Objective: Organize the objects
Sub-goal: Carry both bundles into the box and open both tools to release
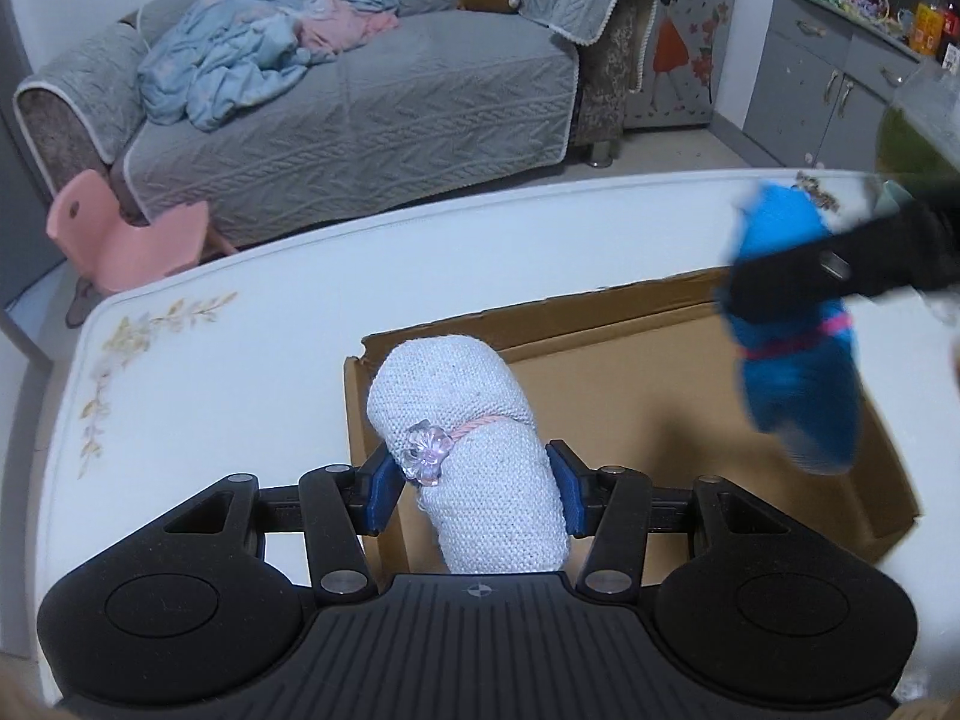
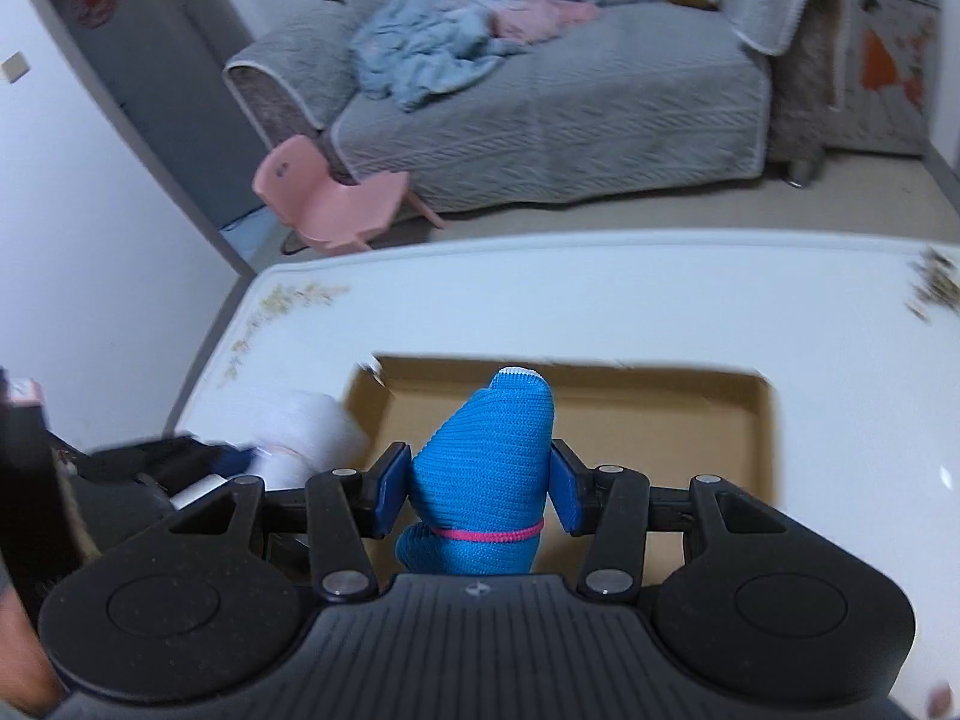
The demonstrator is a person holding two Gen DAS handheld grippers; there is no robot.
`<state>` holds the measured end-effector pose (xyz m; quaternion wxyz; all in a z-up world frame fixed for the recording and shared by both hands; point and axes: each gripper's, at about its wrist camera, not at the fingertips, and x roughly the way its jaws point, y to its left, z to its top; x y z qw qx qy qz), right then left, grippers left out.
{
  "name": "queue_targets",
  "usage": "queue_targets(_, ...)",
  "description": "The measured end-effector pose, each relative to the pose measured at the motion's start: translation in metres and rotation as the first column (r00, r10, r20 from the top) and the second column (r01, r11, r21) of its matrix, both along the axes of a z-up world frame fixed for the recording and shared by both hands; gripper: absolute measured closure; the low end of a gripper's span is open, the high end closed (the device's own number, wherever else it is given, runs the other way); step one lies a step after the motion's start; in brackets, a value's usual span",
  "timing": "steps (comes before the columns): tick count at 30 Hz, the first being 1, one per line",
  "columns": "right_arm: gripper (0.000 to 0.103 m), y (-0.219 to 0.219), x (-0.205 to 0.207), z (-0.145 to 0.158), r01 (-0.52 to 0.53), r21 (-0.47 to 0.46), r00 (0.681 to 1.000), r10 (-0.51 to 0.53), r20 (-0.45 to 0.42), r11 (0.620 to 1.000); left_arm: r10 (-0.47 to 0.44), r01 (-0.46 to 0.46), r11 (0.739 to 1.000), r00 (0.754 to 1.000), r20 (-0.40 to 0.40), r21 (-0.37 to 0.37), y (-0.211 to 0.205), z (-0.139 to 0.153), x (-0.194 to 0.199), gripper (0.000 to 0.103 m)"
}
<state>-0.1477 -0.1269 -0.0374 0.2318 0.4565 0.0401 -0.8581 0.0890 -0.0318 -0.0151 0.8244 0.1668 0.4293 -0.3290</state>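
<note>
Left gripper [image 1: 474, 489]: its jaws are clamped on the white knitted slipper [image 1: 462, 438], the blue pads [image 1: 379, 495] pressing its two sides.
White knitted slipper: held up above the near left corner of the cardboard box [image 1: 660, 372], toe pointing away from the camera; a pink cord crosses it and carries a clear flower-shaped bead [image 1: 425, 455] on its left side. In the right wrist view it shows only as a white blur [image 2: 306, 432] at the left, just outside the box's left wall.
Right gripper [image 2: 477, 489]: its jaws are clamped on the blue knitted slipper [image 2: 480, 480], one blue pad on each side.
Blue knitted slipper: held in the air over the open box, toe up and away, with a white tip at the toe and a pink cord across its lower part. In the left wrist view it hangs blurred [image 1: 792, 336] over the right part of the box, with the right gripper's black finger [image 1: 840, 264] across it.
Cardboard box: shallow, open at the top, brown, lying flat on the table [image 1: 240, 372]; the part of its floor that shows is bare.
Table: white, with a faint flower print [image 1: 120, 360] near its left edge.
Background: a grey sofa [image 1: 372, 108] with a crumpled light blue blanket [image 1: 252, 54], a small pink chair [image 1: 126, 234] on the floor before it, and a grey cabinet [image 1: 840, 60] at the right.
</note>
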Motion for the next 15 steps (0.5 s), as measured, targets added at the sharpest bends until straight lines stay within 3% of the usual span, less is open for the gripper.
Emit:
queue_targets(8,0.058,-0.044,-0.053,-0.061,-0.001,0.028,0.998,0.000,0.055,1.000,-0.069,0.069,0.998,0.997,0.022,0.005,-0.009,-0.036,0.011,0.046)
queue_targets(15,0.058,-0.052,-0.061,-0.093,0.022,0.108,0.996,-0.031,0.083,0.994,-0.094,0.094,0.996,0.995,0.031,0.004,-0.014,-0.050,0.013,0.047)
